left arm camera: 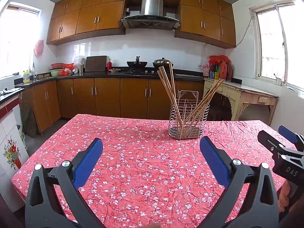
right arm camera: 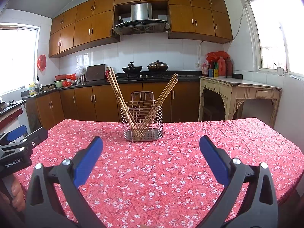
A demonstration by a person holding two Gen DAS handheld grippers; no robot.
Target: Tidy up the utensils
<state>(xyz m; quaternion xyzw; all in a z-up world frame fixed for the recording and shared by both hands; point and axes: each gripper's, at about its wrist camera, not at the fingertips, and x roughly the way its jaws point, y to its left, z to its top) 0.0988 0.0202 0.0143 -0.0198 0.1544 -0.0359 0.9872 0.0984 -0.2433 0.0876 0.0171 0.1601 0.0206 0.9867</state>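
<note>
A wire utensil holder point(left arm camera: 188, 121) point(right arm camera: 141, 121) stands upright on the far part of a table with a red floral cloth point(left arm camera: 133, 152) point(right arm camera: 171, 161). Several wooden chopsticks point(left arm camera: 168, 85) point(right arm camera: 116, 95) lean in it, fanned left and right. My left gripper point(left arm camera: 151, 148) is open and empty, above the cloth, short of the holder. My right gripper point(right arm camera: 151, 148) is open and empty, facing the holder. Each gripper shows at the edge of the other's view: the right one point(left arm camera: 285, 142) and the left one point(right arm camera: 20, 138).
Behind the table is a kitchen counter with brown cabinets point(left arm camera: 106, 95), a stove with two woks point(right arm camera: 145, 68), and a worn cream side table point(right arm camera: 237, 93) at the right. The table's edges fall away at left point(left arm camera: 38, 152) and right point(right arm camera: 296, 161).
</note>
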